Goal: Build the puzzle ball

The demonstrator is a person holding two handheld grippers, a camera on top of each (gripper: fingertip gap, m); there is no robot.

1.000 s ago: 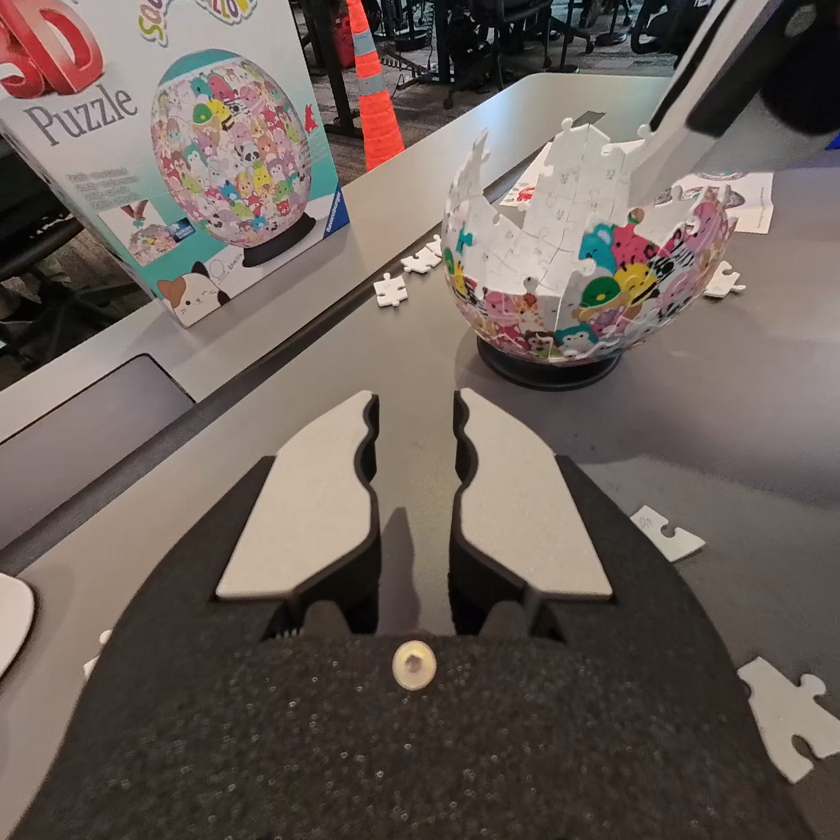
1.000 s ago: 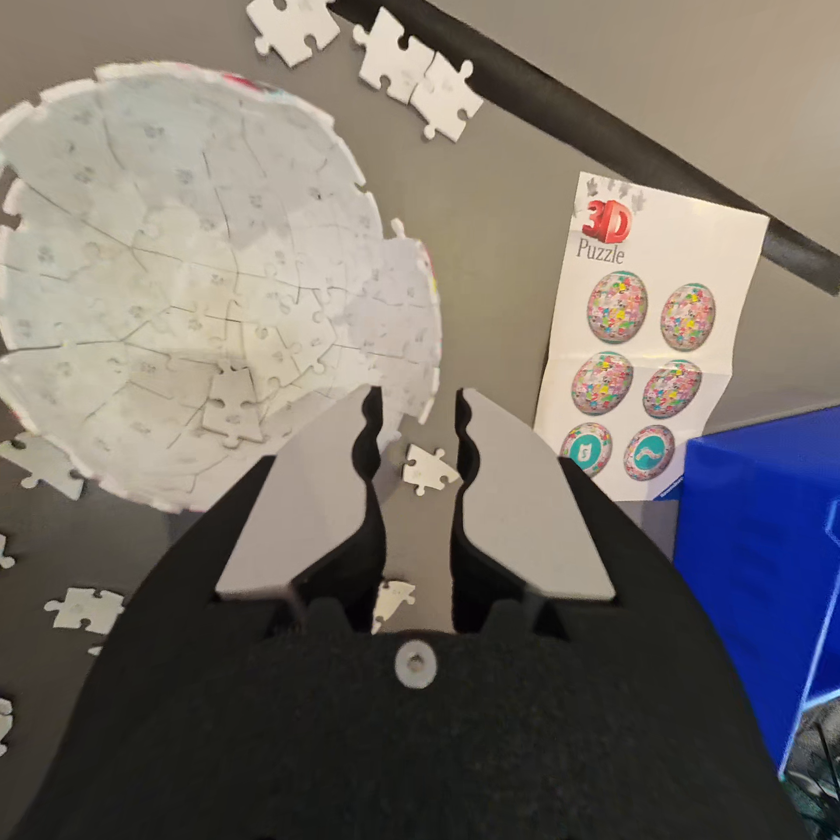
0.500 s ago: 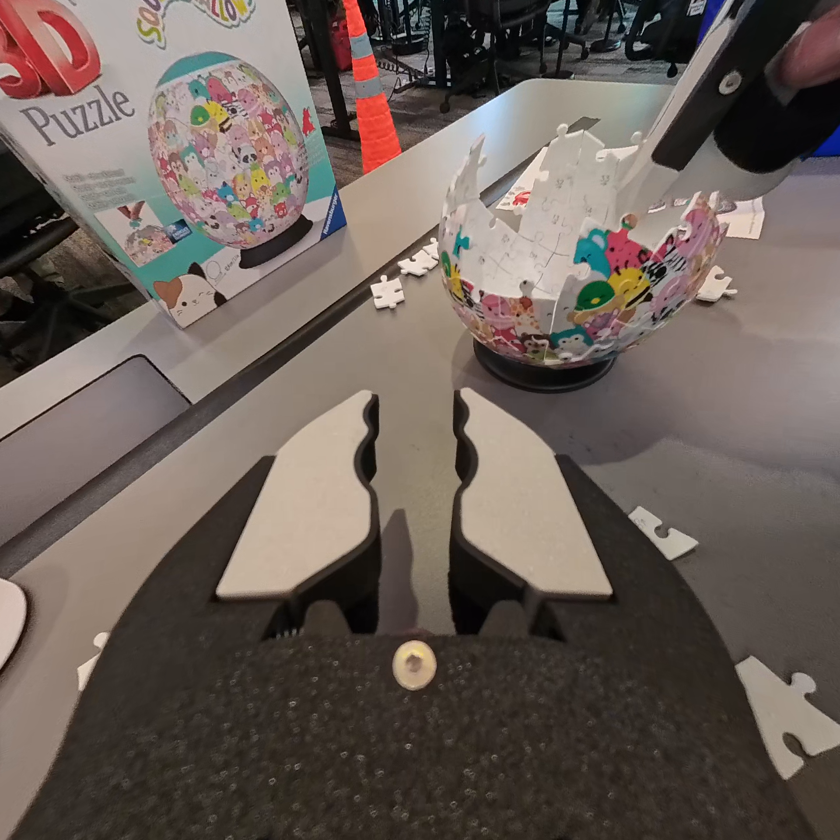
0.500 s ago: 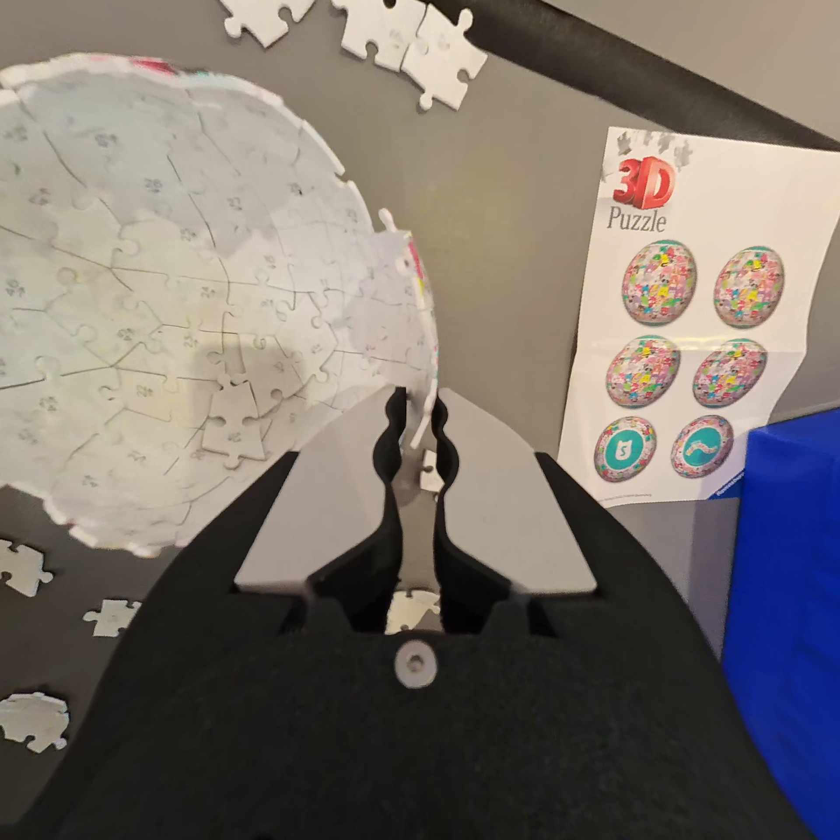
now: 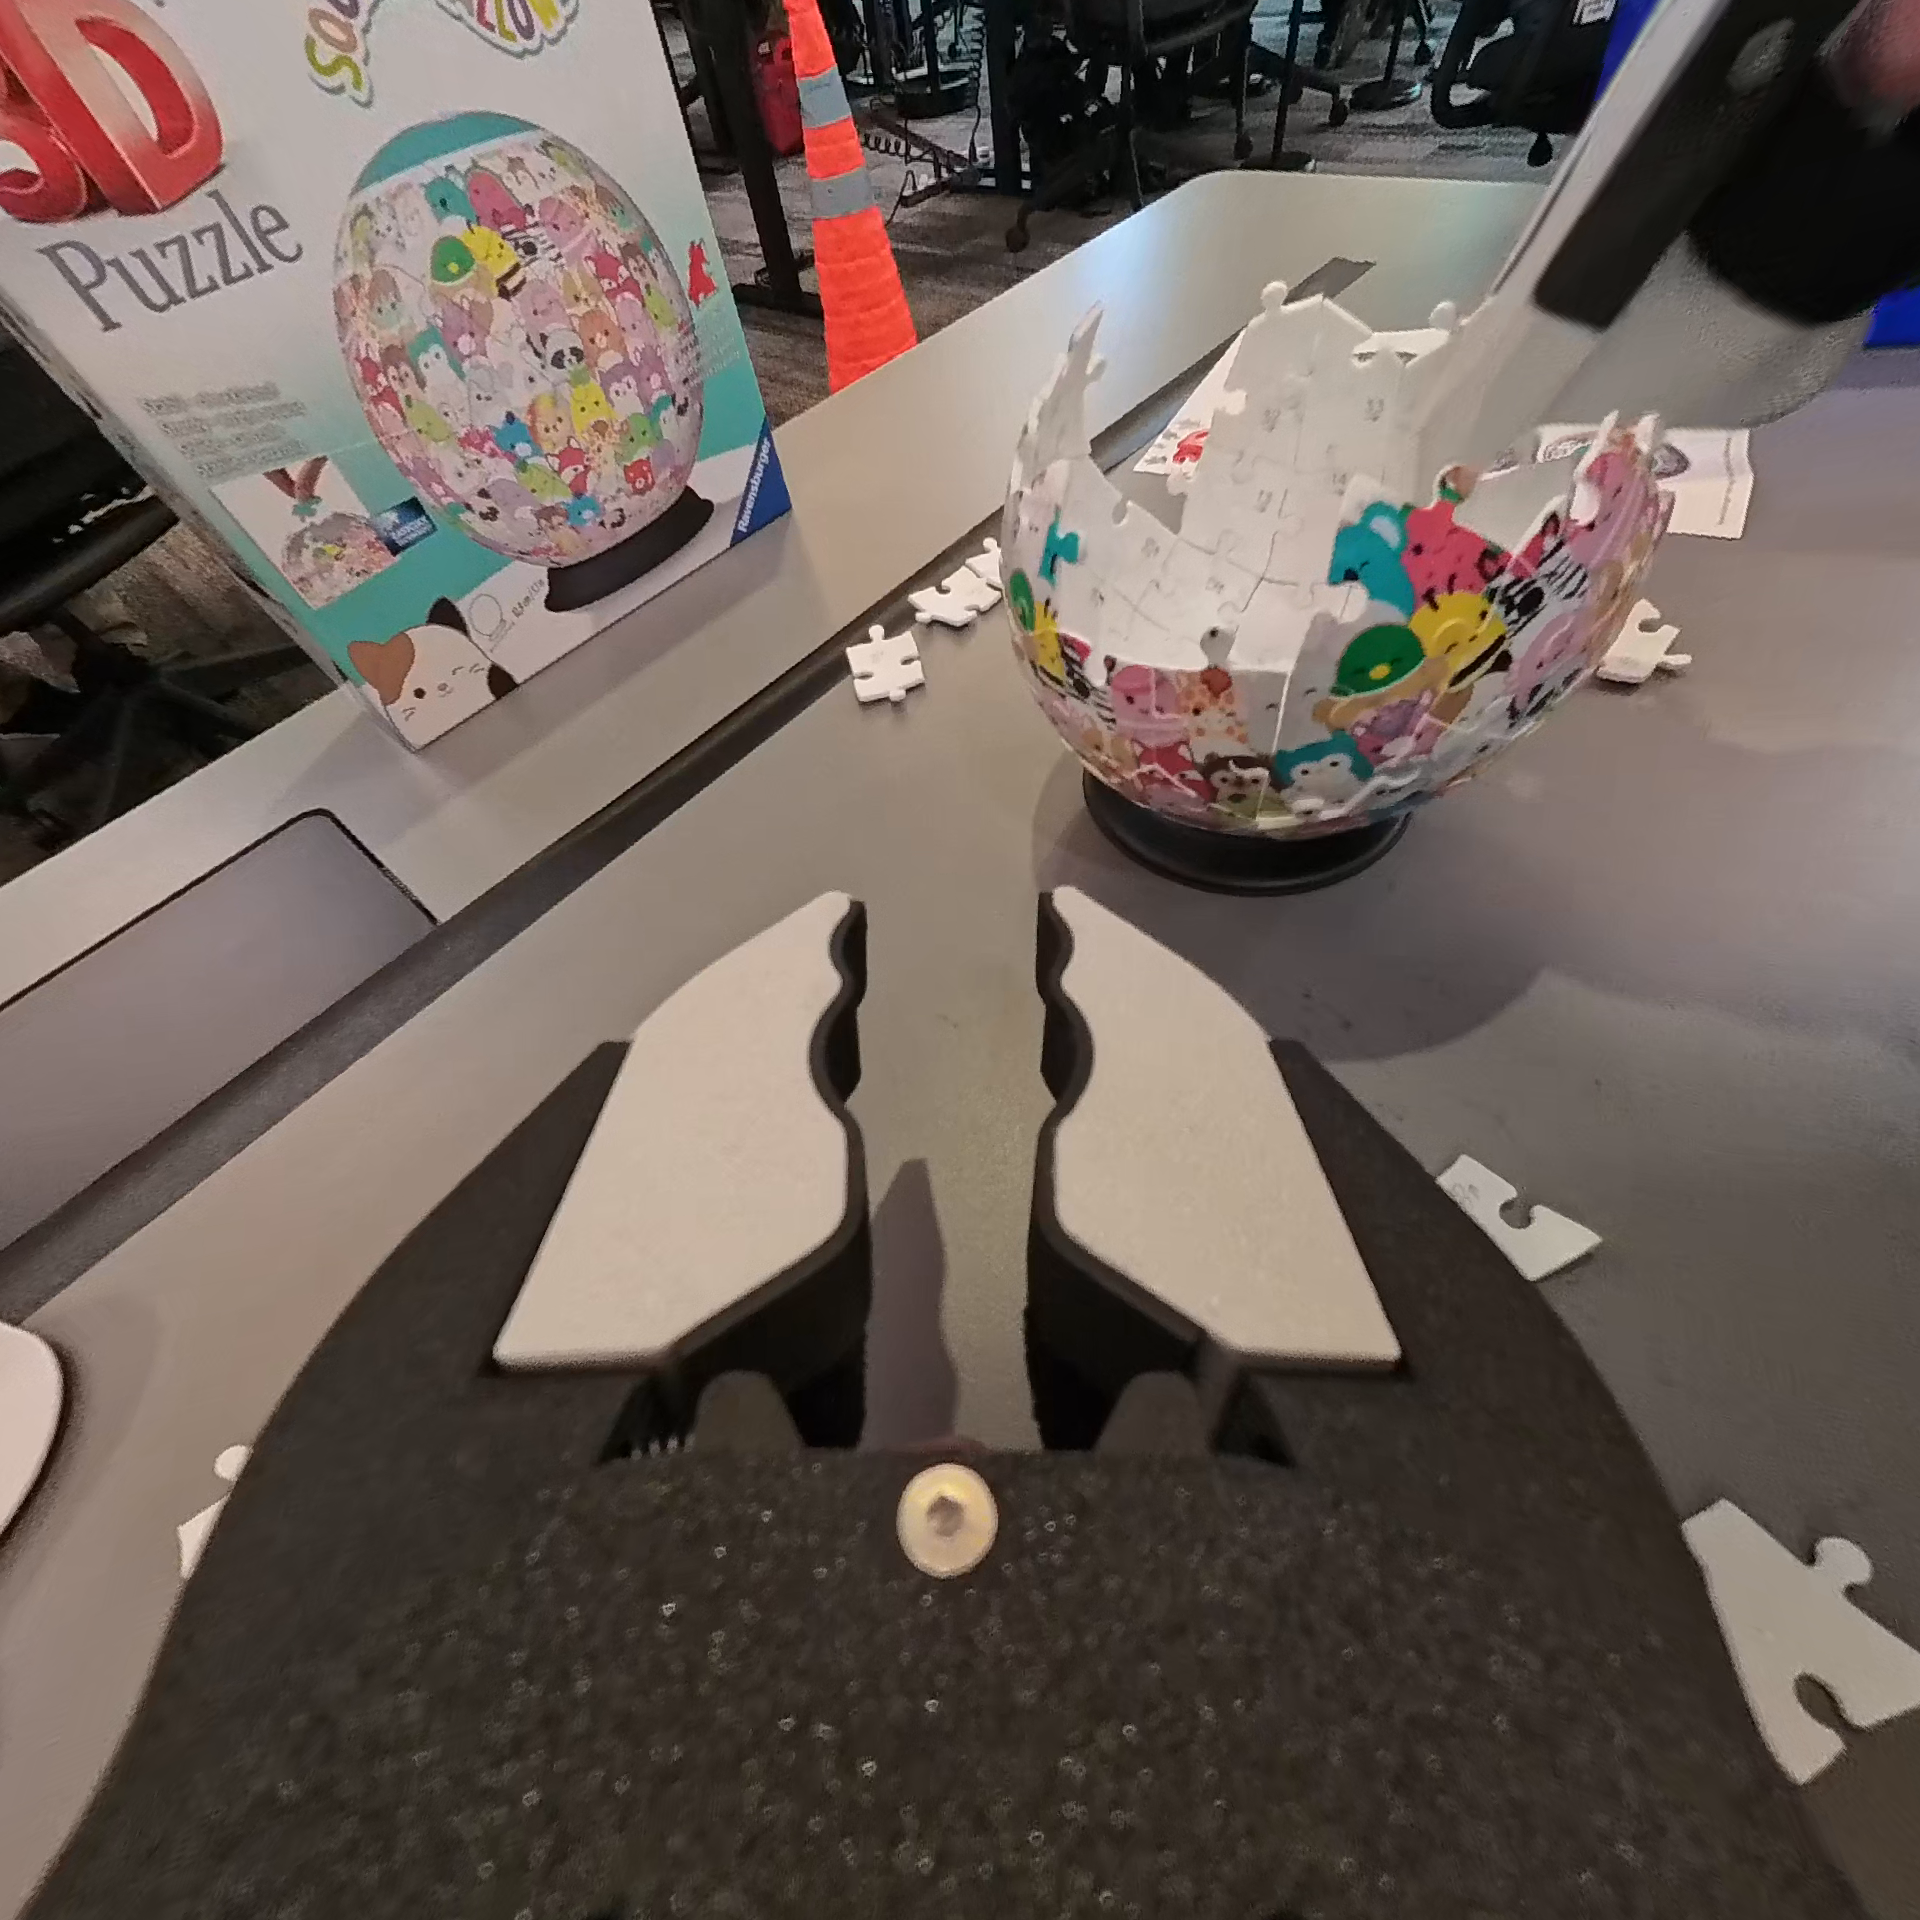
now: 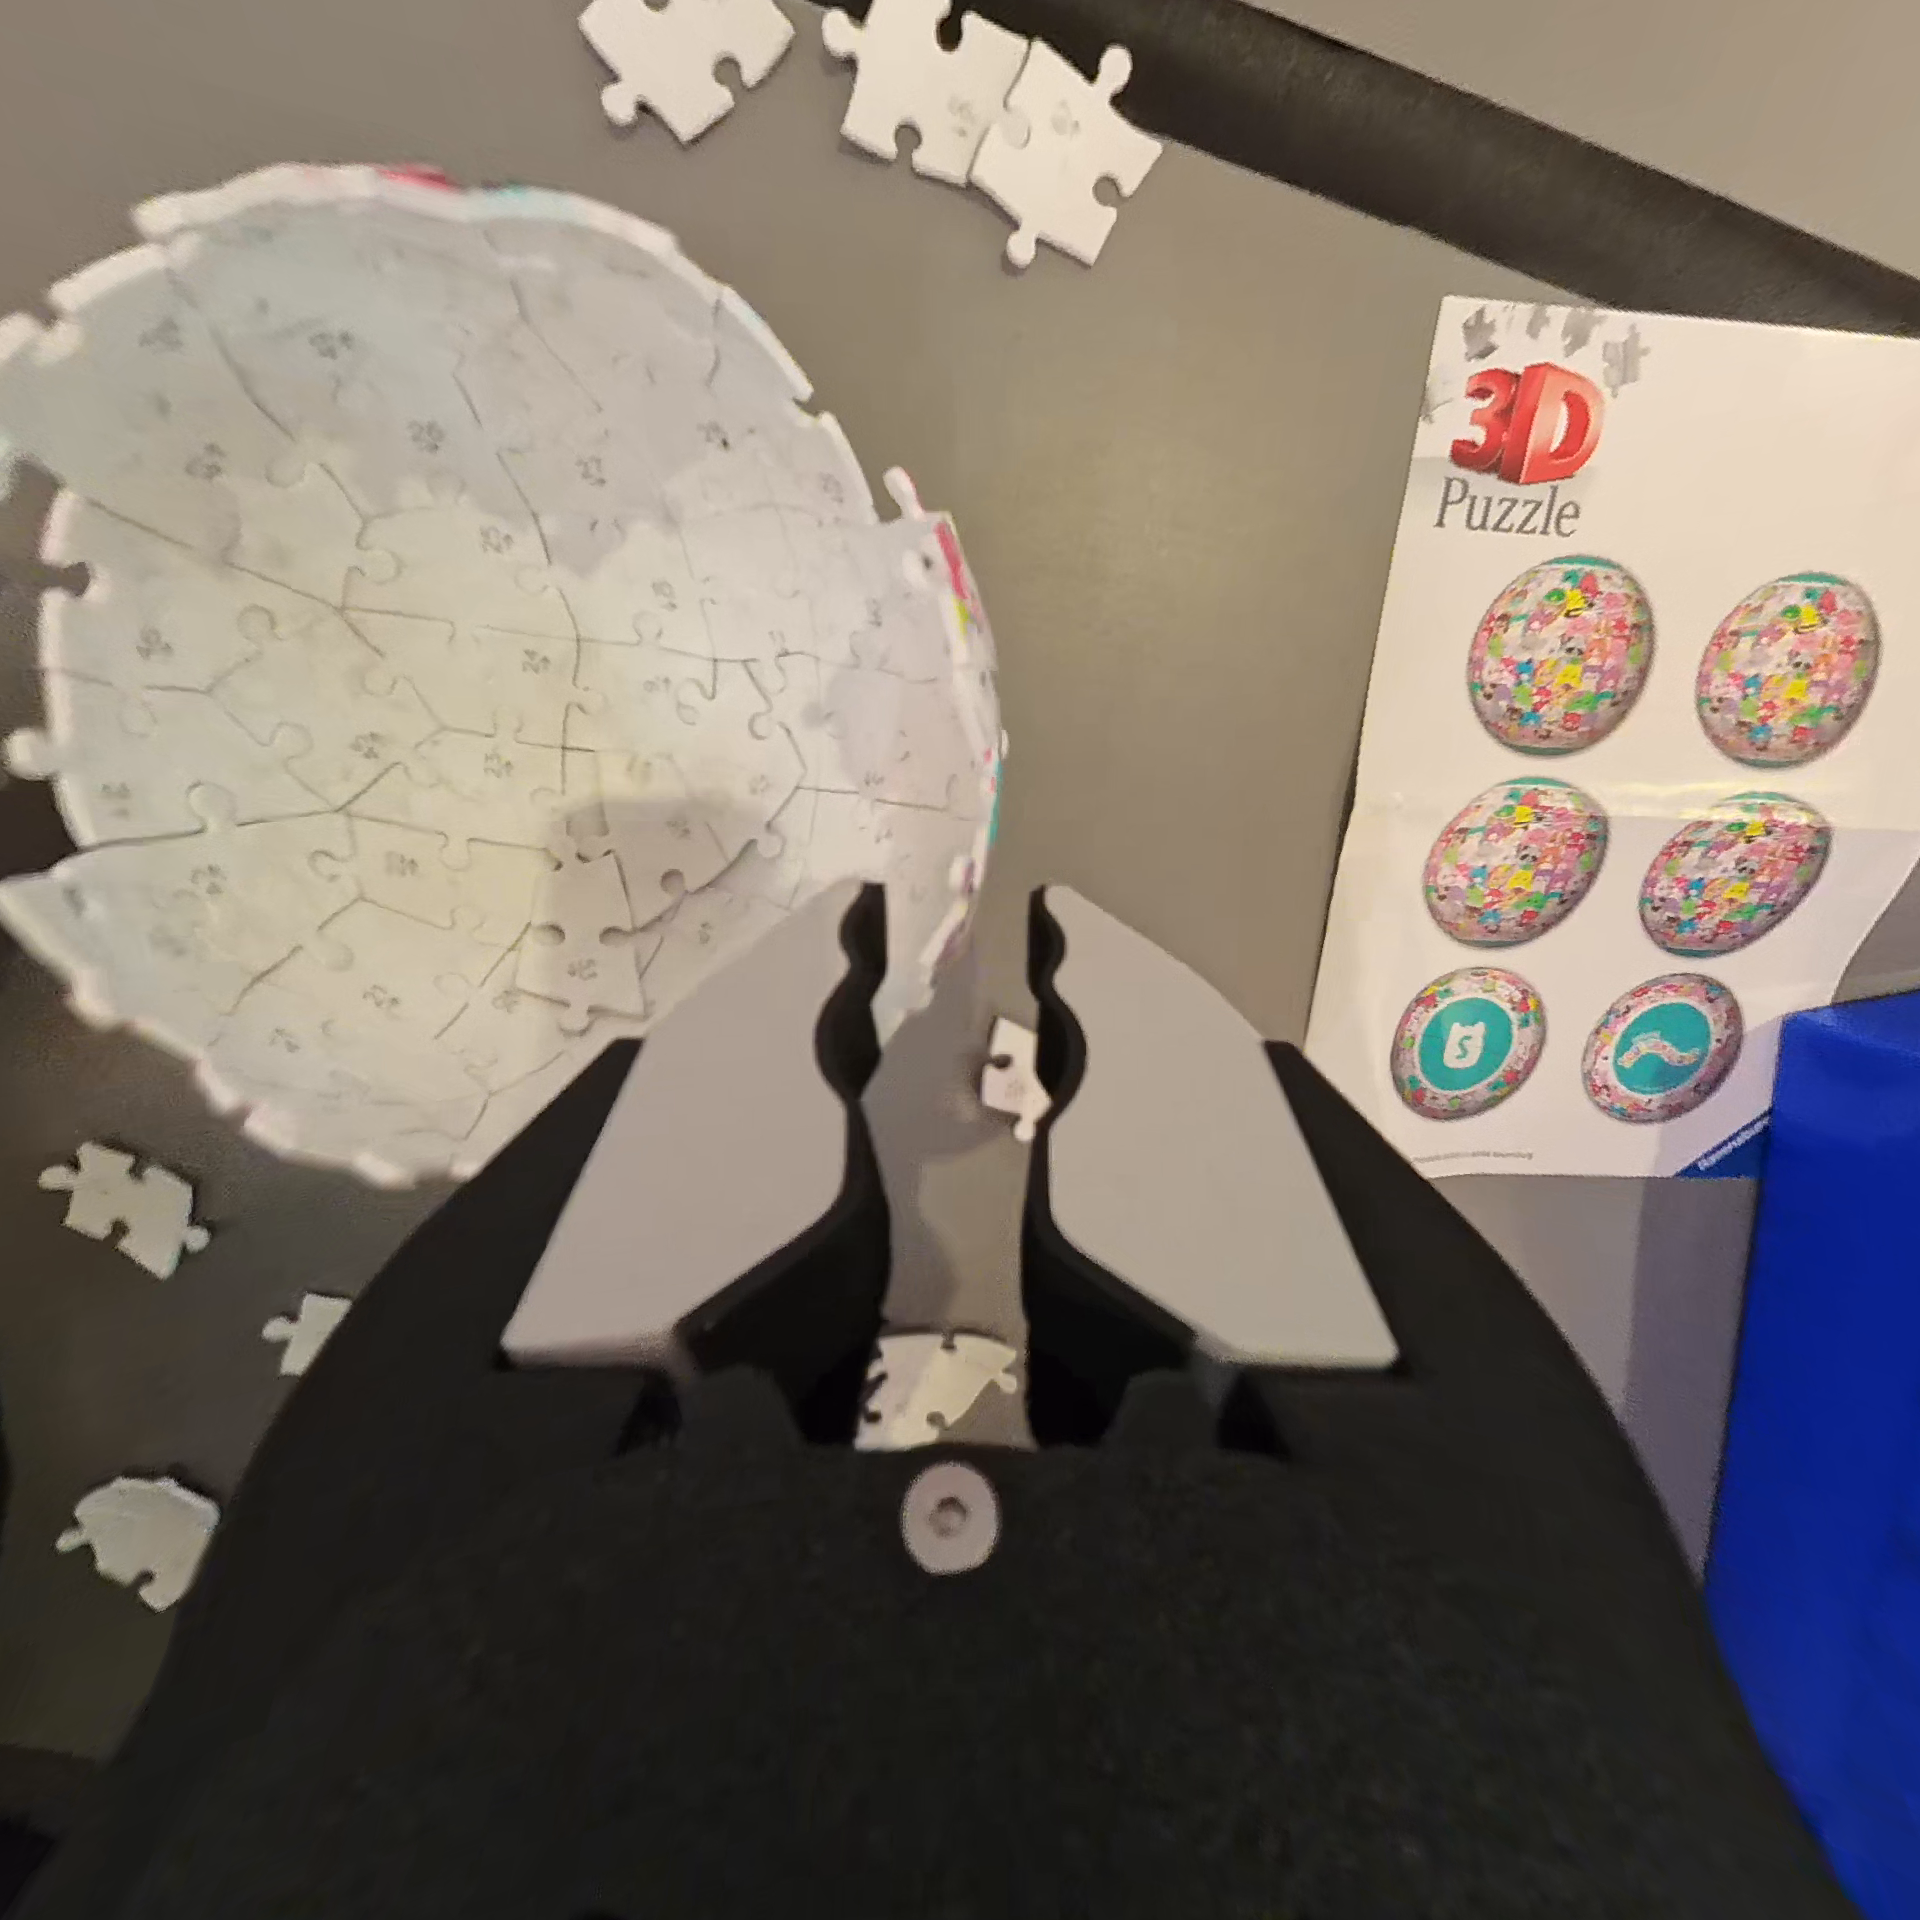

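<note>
The half-built puzzle ball [image 5: 1351,644] is an open bowl of colourful pieces on a black stand [image 5: 1247,862]; its white inside fills the left of the right wrist view [image 6: 416,675]. My right gripper [image 6: 956,914] is open and straddles the ball's right rim, one finger inside and one outside. It also shows in the left wrist view [image 5: 1507,343], tip at the rim. A loose piece [image 6: 592,935] lies inside the bowl. My left gripper [image 5: 951,914] is open and empty, low over the grey table in front of the ball.
Loose white pieces lie around the ball [image 5: 1517,1231] [image 5: 1787,1642] [image 5: 883,665] [image 6: 997,114] [image 6: 1013,1081] [image 6: 130,1205]. The puzzle box [image 5: 416,364] stands at the back left. A leaflet [image 6: 1610,727] and a blue box [image 6: 1849,1455] are right of the ball. The right tips stand about 7 centimeters off the loose piece [image 6: 592,935].
Half a second ago my right gripper had narrowed on the ball's rim; its jaws are wider apart now. The left gripper has barely moved.
</note>
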